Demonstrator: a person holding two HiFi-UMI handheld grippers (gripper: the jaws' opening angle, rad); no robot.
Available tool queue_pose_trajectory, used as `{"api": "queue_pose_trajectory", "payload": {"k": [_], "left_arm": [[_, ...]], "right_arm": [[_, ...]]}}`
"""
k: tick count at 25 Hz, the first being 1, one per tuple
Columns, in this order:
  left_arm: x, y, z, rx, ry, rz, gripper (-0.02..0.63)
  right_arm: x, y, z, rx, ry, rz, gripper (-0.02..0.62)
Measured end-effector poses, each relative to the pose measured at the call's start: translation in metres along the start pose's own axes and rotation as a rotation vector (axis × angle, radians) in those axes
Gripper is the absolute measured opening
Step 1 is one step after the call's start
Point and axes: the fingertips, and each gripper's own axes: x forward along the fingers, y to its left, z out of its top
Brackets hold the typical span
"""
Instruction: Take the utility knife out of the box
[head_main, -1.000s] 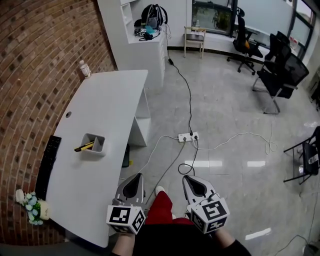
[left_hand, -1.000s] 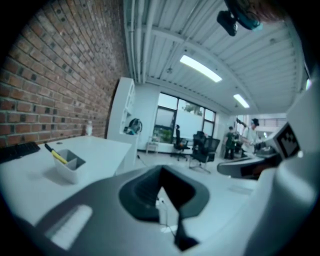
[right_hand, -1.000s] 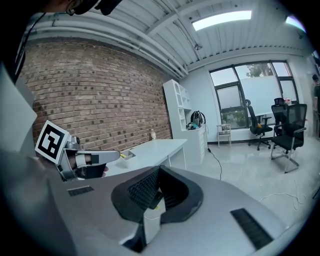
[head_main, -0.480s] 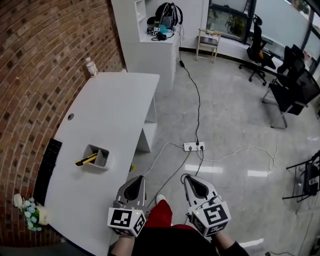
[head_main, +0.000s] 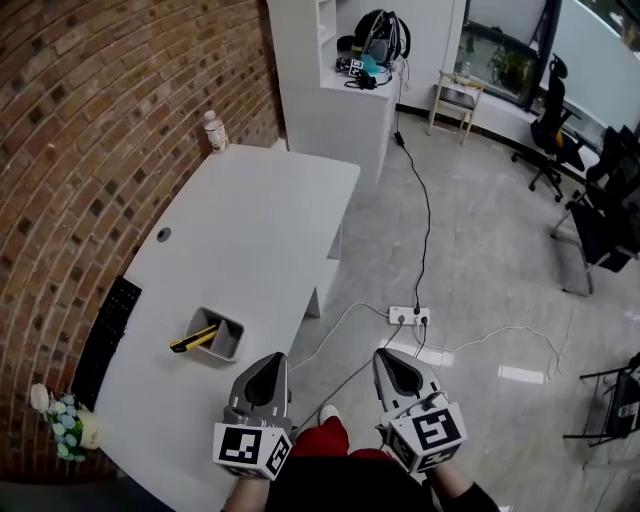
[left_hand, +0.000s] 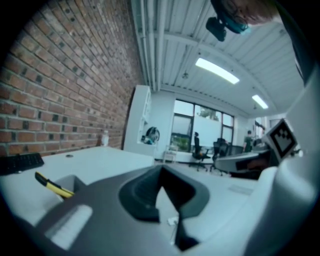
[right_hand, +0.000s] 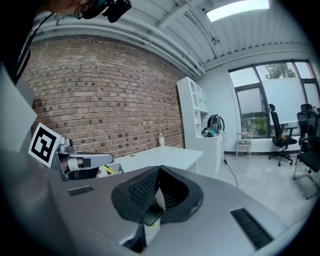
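Note:
A grey open box (head_main: 219, 336) stands on the white table (head_main: 250, 230) near its front end. A yellow and black utility knife (head_main: 194, 341) leans in it, one end sticking out over the left rim. My left gripper (head_main: 271, 358) hangs shut and empty just off the table's edge, to the right of the box and nearer me. My right gripper (head_main: 387, 356) is also shut and empty, over the floor further right. In the left gripper view the knife (left_hand: 49, 183) and box (left_hand: 70, 182) lie low at the left. The right gripper view shows a bit of the knife (right_hand: 110, 170) past the left gripper (right_hand: 75, 163).
A black keyboard (head_main: 106, 340) lies along the table's left edge, flowers (head_main: 63, 414) at its near corner, a bottle (head_main: 214, 131) at the far end. A brick wall runs along the left. A power strip (head_main: 408, 316) with cables lies on the floor; a white shelf unit (head_main: 340, 90) and office chairs (head_main: 605, 215) stand beyond.
Both grippers and the head view have swung left toward the table; the box and knife now sit closer to the left gripper. Both grippers stay shut.

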Motion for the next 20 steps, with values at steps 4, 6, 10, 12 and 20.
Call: {"api": "queue_pose_trajectory", "payload": {"k": [4,6,10,12,20], "left_arm": [[-0.002,0.034,0.006,-0.011,-0.018,0.088,0.005],[-0.007,0.05,0.007,-0.017,-0.023,0.135,0.006],[-0.019,0.08,0.007,-0.039,-0.032,0.215,0.031],[-0.027,0.095,0.005,-0.056,-0.032,0.257,0.037],[-0.055,0.137,-0.005,-0.102,-0.028,0.379,0.087]], "right_arm": [[0.033,0.01,0.012,-0.026,-0.001,0.064,0.008],[0.047,0.019,0.016,-0.039,0.0,0.101,0.008],[0.071,0.038,0.023,-0.069,-0.001,0.163,0.008],[0.081,0.048,0.025,-0.083,0.003,0.191,0.008],[0.118,0.079,0.029,-0.124,0.019,0.277,0.008]]}}
